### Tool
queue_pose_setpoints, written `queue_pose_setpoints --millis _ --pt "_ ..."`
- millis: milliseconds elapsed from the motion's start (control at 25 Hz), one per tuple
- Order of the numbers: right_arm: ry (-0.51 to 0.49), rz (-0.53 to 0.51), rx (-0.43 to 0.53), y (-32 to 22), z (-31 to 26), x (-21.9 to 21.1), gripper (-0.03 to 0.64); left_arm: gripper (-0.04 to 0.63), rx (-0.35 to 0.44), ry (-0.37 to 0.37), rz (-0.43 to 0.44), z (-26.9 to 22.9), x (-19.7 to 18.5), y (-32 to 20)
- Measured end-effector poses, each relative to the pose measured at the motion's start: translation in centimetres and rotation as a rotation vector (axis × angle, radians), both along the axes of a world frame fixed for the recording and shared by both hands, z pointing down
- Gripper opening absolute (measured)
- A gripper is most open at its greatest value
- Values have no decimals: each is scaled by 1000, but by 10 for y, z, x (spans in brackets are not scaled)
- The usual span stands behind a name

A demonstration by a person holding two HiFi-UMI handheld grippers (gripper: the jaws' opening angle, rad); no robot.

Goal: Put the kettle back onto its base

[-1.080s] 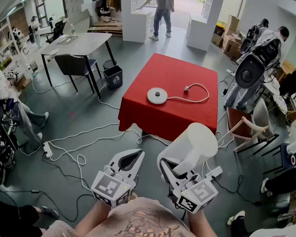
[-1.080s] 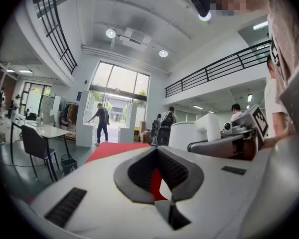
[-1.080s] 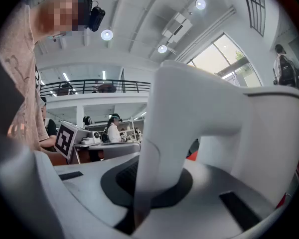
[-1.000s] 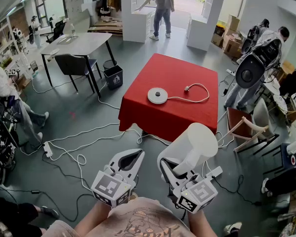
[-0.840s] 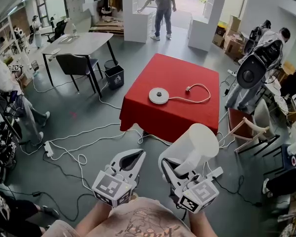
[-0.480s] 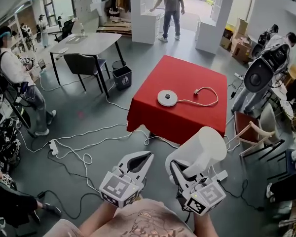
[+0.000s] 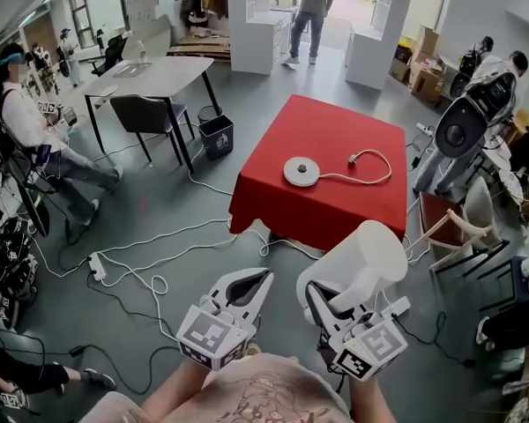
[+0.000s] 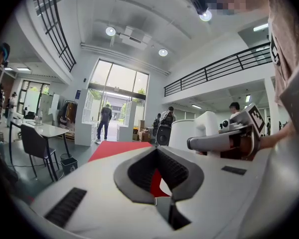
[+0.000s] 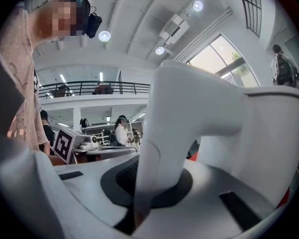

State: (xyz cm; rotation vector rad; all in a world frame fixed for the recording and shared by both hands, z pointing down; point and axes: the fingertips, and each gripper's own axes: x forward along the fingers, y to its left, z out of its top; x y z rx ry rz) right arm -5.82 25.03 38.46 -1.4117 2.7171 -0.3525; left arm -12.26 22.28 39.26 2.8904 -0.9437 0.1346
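Observation:
The white kettle (image 7: 363,258) hangs in the air over the floor, well short of the table. My right gripper (image 7: 328,300) is shut on its handle (image 9: 157,163), which fills the space between the pads in the right gripper view, with the kettle body (image 9: 249,133) behind it. The round white base (image 7: 301,171) lies on the red table (image 7: 335,210), its cord (image 7: 363,167) looped to the right. My left gripper (image 7: 264,277) is beside the kettle at its left. Its tips are together and hold nothing (image 8: 157,154).
Cables (image 7: 150,263) snake over the grey floor between me and the table. A grey table with a chair (image 7: 150,82) and a bin (image 7: 218,136) stand at the left. A wooden chair (image 7: 443,234) is right of the red table. People are at both sides and the far doorway.
Both grippers and the kettle keep the same pose. The view has shifted slightly, so the red table sits a little further right. A person at the left edge has moved into view.

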Motion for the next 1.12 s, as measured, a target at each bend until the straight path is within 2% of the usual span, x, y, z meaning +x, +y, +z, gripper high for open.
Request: queue_pose_setpoints --millis 440,920,1120 --pt "1 49 14 -3 6 -15 14 -12 44 -7 63 11 -13 -4" --pt "13 71 15 -19 8 -10 14 -12 36 -2 86 18 -9 -19" --pt "10 70 17 -34 5 -3 12 -12 -2 4 80 14 0 -30"
